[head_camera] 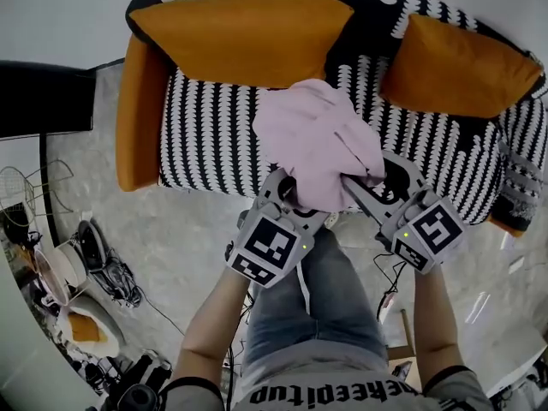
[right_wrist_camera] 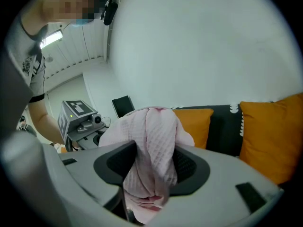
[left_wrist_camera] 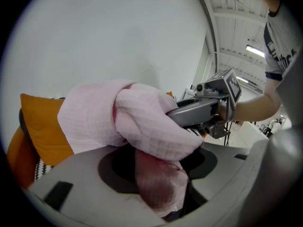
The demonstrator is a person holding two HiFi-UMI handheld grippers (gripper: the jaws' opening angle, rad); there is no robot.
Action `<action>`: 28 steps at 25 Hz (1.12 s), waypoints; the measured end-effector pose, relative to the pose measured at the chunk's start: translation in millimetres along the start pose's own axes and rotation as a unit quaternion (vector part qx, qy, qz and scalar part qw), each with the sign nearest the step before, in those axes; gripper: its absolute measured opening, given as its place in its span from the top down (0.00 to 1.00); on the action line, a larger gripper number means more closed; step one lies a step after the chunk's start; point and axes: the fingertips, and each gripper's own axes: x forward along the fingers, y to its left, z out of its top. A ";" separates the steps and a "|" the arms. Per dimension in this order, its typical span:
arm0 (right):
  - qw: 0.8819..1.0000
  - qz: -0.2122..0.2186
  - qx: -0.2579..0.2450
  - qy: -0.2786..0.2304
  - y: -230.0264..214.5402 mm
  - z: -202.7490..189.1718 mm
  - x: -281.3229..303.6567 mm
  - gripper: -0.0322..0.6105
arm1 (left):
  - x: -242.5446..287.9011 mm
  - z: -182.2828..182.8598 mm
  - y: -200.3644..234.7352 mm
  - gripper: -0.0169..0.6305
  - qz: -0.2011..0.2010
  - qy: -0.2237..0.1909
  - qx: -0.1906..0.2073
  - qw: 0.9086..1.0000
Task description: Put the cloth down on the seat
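A pale pink waffle-weave cloth (head_camera: 318, 139) hangs bunched between both grippers above the front of the sofa seat (head_camera: 210, 135), which is black with white stripes. My left gripper (head_camera: 289, 197) is shut on the cloth's near left part (left_wrist_camera: 156, 174). My right gripper (head_camera: 360, 188) is shut on the near right part (right_wrist_camera: 151, 174). In the left gripper view the cloth drapes over the right gripper's jaws (left_wrist_camera: 199, 109). The right gripper view shows the left gripper's marker cube (right_wrist_camera: 78, 112) beside the cloth.
Orange cushions stand at the sofa's back left (head_camera: 244, 37) and back right (head_camera: 462, 62), and an orange armrest (head_camera: 139, 114) closes the left end. A knitted item (head_camera: 520, 187) lies at the seat's right end. Cables and clutter (head_camera: 94, 264) cover the floor at left. My legs (head_camera: 321, 302) are right before the sofa.
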 end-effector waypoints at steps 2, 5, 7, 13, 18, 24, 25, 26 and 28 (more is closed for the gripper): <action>1.000 -0.003 0.005 0.004 -3.7 -10.2 4.2 0.62 | 6.0 -9.2 2.0 0.57 -0.001 0.005 -0.002 1.000; 1.000 -0.006 0.015 0.011 -12.3 -24.2 13.4 0.62 | 16.7 -21.9 8.7 0.57 -0.003 0.014 -0.004 1.000; 1.000 -0.008 0.021 0.015 -20.0 -35.3 18.9 0.62 | 26.4 -31.1 12.6 0.57 -0.004 0.021 -0.004 1.000; 0.999 -0.015 0.034 0.031 -29.7 -70.6 25.3 0.62 | 45.5 -60.9 11.6 0.57 -0.007 0.040 -0.007 0.999; 0.998 -0.021 0.038 0.037 -47.7 -95.1 35.4 0.62 | 68.8 -81.4 18.5 0.57 -0.007 0.053 -0.017 0.998; 0.998 -0.033 0.047 0.040 -50.2 -125.8 48.3 0.62 | 78.4 -111.8 24.4 0.58 -0.005 0.065 -0.020 0.998; 0.997 -0.035 0.048 0.041 -50.4 -129.7 49.9 0.62 | 79.3 -115.5 25.0 0.58 -0.005 0.066 -0.021 0.998; 0.997 -0.036 0.049 0.043 -51.3 -133.4 51.1 0.62 | 80.7 -118.7 25.4 0.58 -0.005 0.069 -0.022 0.997; 0.997 -0.039 0.052 0.048 -54.4 -141.6 52.6 0.62 | 84.8 -123.9 26.1 0.58 -0.005 0.075 -0.023 0.997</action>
